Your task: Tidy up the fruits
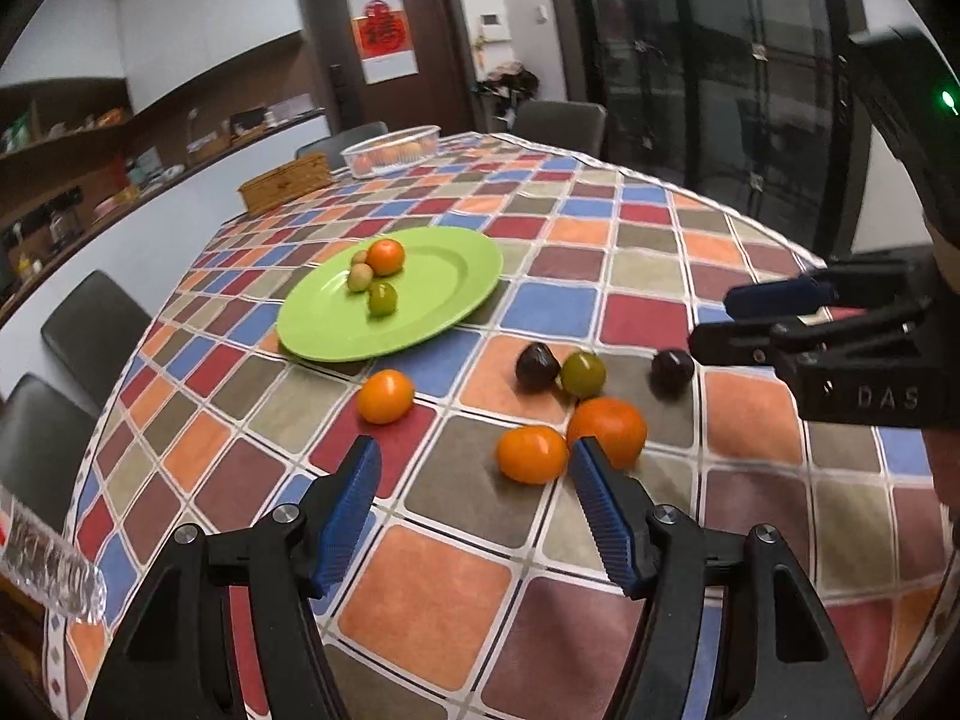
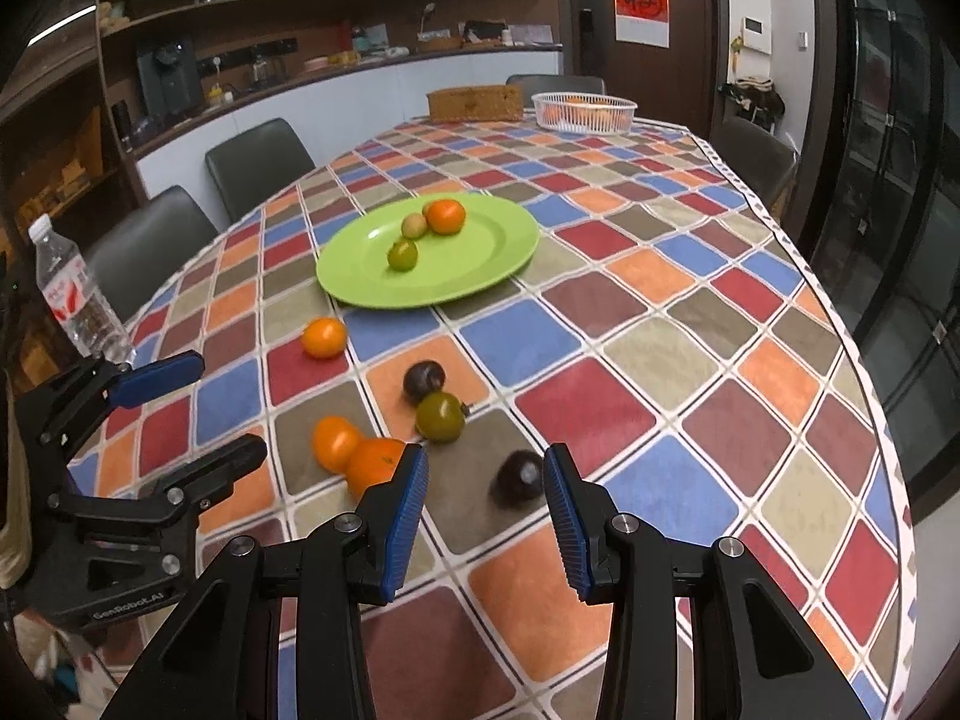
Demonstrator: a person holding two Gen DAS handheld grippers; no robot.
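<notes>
A green plate (image 1: 456, 276) (image 2: 480, 264) holds an orange fruit (image 1: 385, 256), a green fruit (image 1: 382, 299) and small tan fruits (image 1: 360, 277). Loose on the checked tablecloth lie three orange fruits (image 1: 386, 396) (image 1: 531, 454) (image 1: 607, 429), a green fruit (image 1: 582, 373) and two dark fruits (image 1: 534, 366) (image 1: 672, 372). My left gripper (image 1: 474, 468) is open and empty, just before the two near oranges. My right gripper (image 2: 486, 474) is open, and a dark fruit (image 2: 517, 476) lies between its fingertips. The right gripper also shows in the left wrist view (image 1: 714, 324), the left gripper in the right wrist view (image 2: 228, 408).
A clear water bottle (image 2: 72, 294) stands at the table's left edge. A white basket of oranges (image 2: 583, 111) and a woven box (image 2: 474, 102) sit at the far end. Dark chairs (image 2: 258, 162) line the left side and the far end.
</notes>
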